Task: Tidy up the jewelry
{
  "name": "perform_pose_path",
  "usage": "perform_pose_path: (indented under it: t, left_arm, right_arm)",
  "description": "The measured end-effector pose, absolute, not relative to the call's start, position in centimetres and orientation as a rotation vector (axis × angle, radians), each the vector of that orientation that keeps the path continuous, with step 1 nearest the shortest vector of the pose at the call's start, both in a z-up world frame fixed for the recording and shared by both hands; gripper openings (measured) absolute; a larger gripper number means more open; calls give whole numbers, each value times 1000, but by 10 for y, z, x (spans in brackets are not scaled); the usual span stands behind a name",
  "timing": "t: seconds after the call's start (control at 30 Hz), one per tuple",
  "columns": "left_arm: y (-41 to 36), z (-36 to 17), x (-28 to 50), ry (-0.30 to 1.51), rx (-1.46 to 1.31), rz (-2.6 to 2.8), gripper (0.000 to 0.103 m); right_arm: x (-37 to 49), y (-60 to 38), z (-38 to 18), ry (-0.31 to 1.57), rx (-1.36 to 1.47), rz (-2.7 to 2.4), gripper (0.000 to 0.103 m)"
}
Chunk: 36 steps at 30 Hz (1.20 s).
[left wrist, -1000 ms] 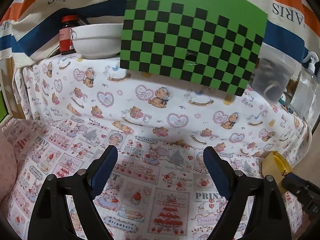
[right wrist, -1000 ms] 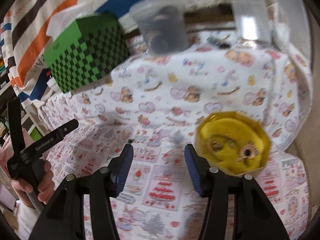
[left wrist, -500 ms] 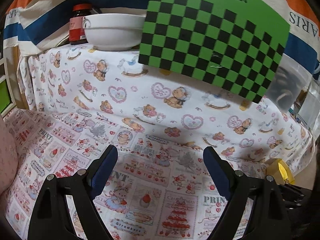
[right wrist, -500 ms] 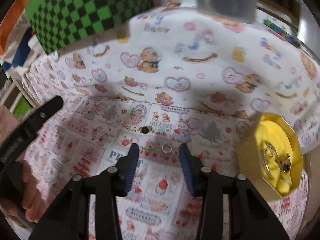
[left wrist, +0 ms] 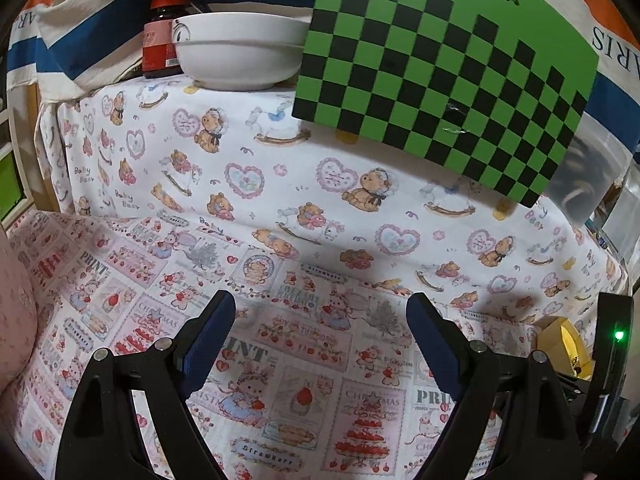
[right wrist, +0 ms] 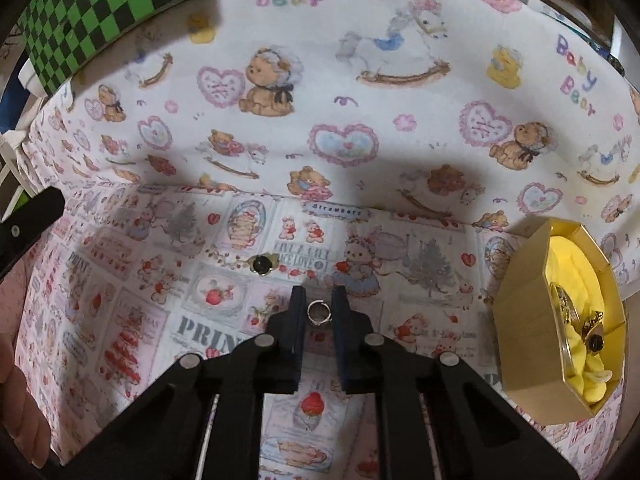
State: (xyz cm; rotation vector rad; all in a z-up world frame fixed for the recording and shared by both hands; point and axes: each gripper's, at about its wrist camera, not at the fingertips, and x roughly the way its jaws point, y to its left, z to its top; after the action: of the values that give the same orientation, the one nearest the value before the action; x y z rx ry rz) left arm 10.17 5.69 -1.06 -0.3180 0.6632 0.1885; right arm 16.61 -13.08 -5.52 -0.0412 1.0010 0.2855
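My right gripper (right wrist: 319,304) points down at the printed cloth, its jaws closing around a small silver ring (right wrist: 319,313). The ring lies flat and both blue pads touch its sides. A gold-set black-stone piece (right wrist: 262,265) lies on the cloth just up and left of it. At the right stands an open gold octagonal box (right wrist: 524,344) with yellow lining and several jewelry pieces (right wrist: 592,340) inside. The box (left wrist: 560,340) shows at the right edge of the left wrist view. My left gripper (left wrist: 320,328) hovers open over bare cloth, holding nothing.
A raised shelf draped in bear-print cloth runs across the back. On it stand a green checkered board (left wrist: 440,80), a white bowl (left wrist: 240,56), a dark jar (left wrist: 160,36) and a clear plastic tub (left wrist: 588,184). A hand (right wrist: 20,400) shows at the far left.
My right gripper swung left from the box, dropped toward the cloth and narrowed its jaws around the ring. The left gripper stayed open and barely shifted.
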Motion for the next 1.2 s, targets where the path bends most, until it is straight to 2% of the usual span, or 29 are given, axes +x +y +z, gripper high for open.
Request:
perform_pose_path:
  t: [0.1,0.27,0.4,0.6,0.87,0.93,1.0,1.1,1.2]
  left_arm:
    - [52,-9,101,660,-287,190,86]
    - [52,-6,100,652,-282,201,86]
    - [55,-9,102,674,-312,198,86]
    - [53,-11,102,682,-310,188,86]
    - [40,-15,108,703,-320,101,85]
    - [40,-21,118,739,-431,-30,74]
    - [36,-28,129,779,-502,-97,55]
    - [22,-36,140,816,-508,-175,40]
    - [6,-42,146,850,-485,-206,33]
  right_arm:
    - [164,-144,-50,1012,85,307,12]
    - [156,-181,-47,1129,534,485,12]
    - [145,-201,-47,1204,754,527,12]
    - [145,-217,-46,1210,892,523,12]
    - [146,-229,-37,1203,927,540,12]
    - [146,-231,-35,1200,936,545,12]
    - [145,-234,-34,1194,945,541,12]
    - [142,-242,-34,1190,956,531,12]
    - [139,-255,-38,1189,975,527,12]
